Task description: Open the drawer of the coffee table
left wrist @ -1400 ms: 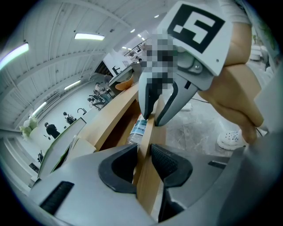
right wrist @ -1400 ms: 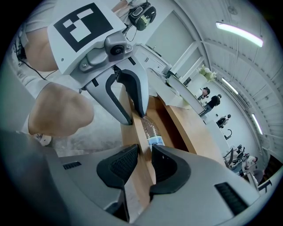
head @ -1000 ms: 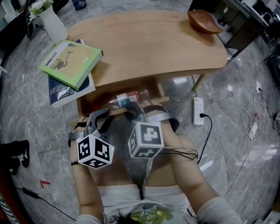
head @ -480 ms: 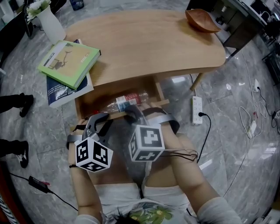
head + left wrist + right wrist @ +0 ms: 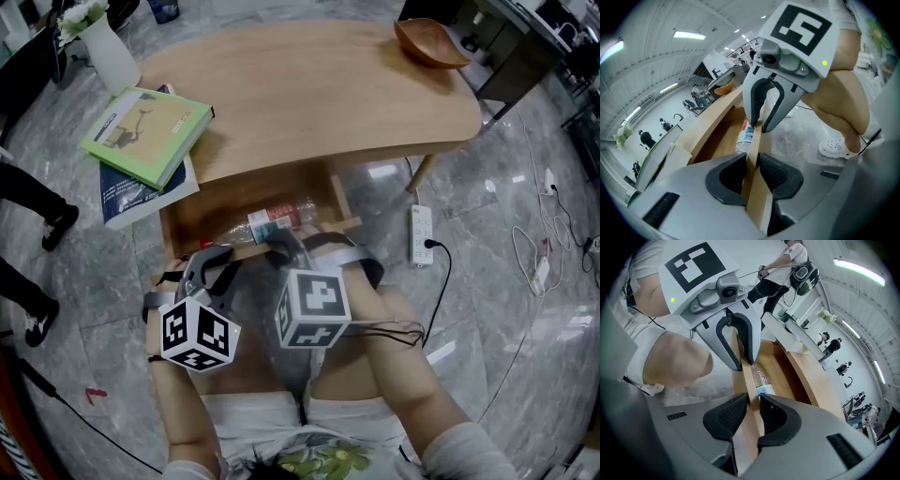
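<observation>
The drawer stands part way out from under the desk. The left gripper and right gripper each have their jaws clamped on the top edge of its front panel, the left jaws having just been closing on it. The panel looks a thin, stiff, smooth board and the drawer light, so this rim, gripped deep and pulled evenly, seems the sound hold.

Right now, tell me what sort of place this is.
Probably an open workspace or lab with a living-room corner: a wooden coffee table on grey marble-look floor, a power strip, strip lights overhead.
</observation>
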`<state>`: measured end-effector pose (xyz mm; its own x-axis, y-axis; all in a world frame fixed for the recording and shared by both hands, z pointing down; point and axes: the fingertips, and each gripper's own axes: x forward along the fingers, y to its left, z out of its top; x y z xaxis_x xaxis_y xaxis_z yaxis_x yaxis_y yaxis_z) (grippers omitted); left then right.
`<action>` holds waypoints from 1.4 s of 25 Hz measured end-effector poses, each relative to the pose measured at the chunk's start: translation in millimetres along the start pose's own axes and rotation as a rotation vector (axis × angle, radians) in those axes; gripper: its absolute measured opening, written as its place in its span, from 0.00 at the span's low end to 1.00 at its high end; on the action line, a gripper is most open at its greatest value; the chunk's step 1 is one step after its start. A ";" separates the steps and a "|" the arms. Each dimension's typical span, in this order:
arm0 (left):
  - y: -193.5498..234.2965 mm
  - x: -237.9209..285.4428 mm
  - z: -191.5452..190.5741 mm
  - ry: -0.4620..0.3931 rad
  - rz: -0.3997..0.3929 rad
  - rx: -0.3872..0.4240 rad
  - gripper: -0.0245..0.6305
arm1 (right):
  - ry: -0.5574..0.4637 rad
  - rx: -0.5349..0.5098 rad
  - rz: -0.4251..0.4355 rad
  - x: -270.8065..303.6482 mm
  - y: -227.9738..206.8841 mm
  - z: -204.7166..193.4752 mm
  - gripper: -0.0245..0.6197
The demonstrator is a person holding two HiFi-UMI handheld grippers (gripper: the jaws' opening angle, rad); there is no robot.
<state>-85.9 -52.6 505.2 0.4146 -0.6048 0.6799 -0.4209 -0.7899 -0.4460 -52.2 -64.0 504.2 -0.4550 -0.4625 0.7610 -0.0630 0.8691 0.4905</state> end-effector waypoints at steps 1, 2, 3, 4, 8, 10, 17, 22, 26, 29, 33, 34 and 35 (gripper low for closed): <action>-0.6 -0.4 -0.3 0.001 -0.002 0.000 0.18 | 0.002 -0.004 0.002 -0.1 0.8 0.2 0.19; -1.2 -0.6 -0.6 0.003 -0.004 -0.001 0.18 | 0.003 -0.007 0.003 -0.1 1.6 0.3 0.19; -1.7 -0.8 -0.9 0.004 -0.005 -0.001 0.18 | 0.003 -0.008 0.005 -0.1 2.3 0.3 0.18; -2.2 -0.9 -1.1 0.005 -0.005 0.000 0.18 | 0.003 -0.009 0.005 -0.1 2.9 0.2 0.18; -4.1 -1.3 -1.3 0.010 -0.013 0.002 0.18 | 0.007 -0.009 0.009 -0.8 4.5 -0.1 0.18; -5.8 -1.7 -1.1 0.011 -0.018 0.003 0.18 | 0.011 -0.013 0.012 -1.5 5.7 -0.3 0.18; -8.4 -3.4 -0.6 0.010 -0.028 0.007 0.18 | 0.022 -0.024 0.021 -3.0 9.0 -1.0 0.18; -12.5 -4.2 -0.6 0.011 -0.051 0.011 0.17 | 0.025 -0.025 0.035 -4.5 12.3 -2.2 0.18; -14.3 -4.6 -0.3 0.018 -0.060 0.021 0.17 | 0.019 -0.014 0.038 -5.5 13.7 -2.9 0.18; -16.6 -5.0 -0.5 0.022 -0.068 0.025 0.17 | 0.026 -0.017 0.042 -5.7 15.8 -3.2 0.18; -19.9 -6.5 -1.8 0.031 -0.082 0.028 0.17 | 0.030 -0.021 0.056 -7.1 18.7 -1.8 0.18; -21.0 -7.0 -2.2 0.035 -0.088 0.028 0.16 | 0.032 -0.023 0.060 -7.5 20.0 -1.7 0.18; -22.2 -7.5 -2.7 0.038 -0.093 0.029 0.16 | 0.034 -0.026 0.062 -7.8 21.3 -1.7 0.17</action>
<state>-81.8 -30.2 511.5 0.4198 -0.5251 0.7403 -0.3582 -0.8453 -0.3964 -48.4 -42.2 509.5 -0.4266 -0.4140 0.8041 -0.0126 0.8917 0.4524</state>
